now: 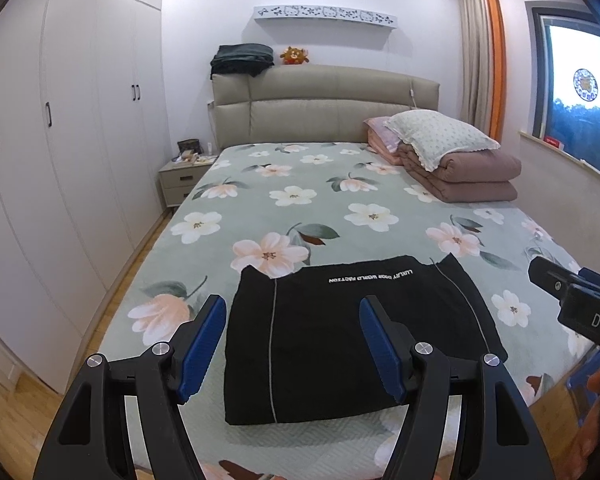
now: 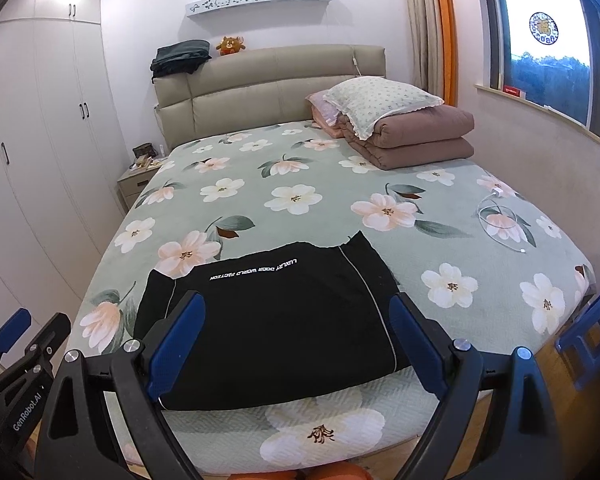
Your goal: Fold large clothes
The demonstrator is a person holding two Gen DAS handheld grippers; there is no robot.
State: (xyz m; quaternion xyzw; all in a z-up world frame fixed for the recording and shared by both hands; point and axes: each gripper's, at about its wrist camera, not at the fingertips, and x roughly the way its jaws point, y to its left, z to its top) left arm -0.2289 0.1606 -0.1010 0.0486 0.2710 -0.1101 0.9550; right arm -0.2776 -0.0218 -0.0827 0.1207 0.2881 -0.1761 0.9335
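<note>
A folded black garment [image 1: 340, 340] printed "LUXURY DOOR WORLD FACTION" lies on the floral bed [image 1: 340, 200]. Left gripper [image 1: 292, 344] and right gripper [image 2: 296, 340] hover wide apart, empty.

My left tongs [image 1: 292, 344] and right tongs [image 2: 296, 344] are black with blue pads. The folded garment [image 1: 340, 336] is black, with thin grey piping lines and a row of white lettering. The bedsheet [image 1: 332, 184] is pale green, printed with white and peach flowers and dark green leaves. The headboard [image 1: 324, 108] is beige. The folded quilt [image 1: 472, 176] is dusty brown; the pillow [image 1: 440, 136] on it is cream with small dots. The wardrobe [image 1: 60, 140] is white with black handles, and the curtain [image 1: 496, 52] shows an orange stripe beside beige.
</note>
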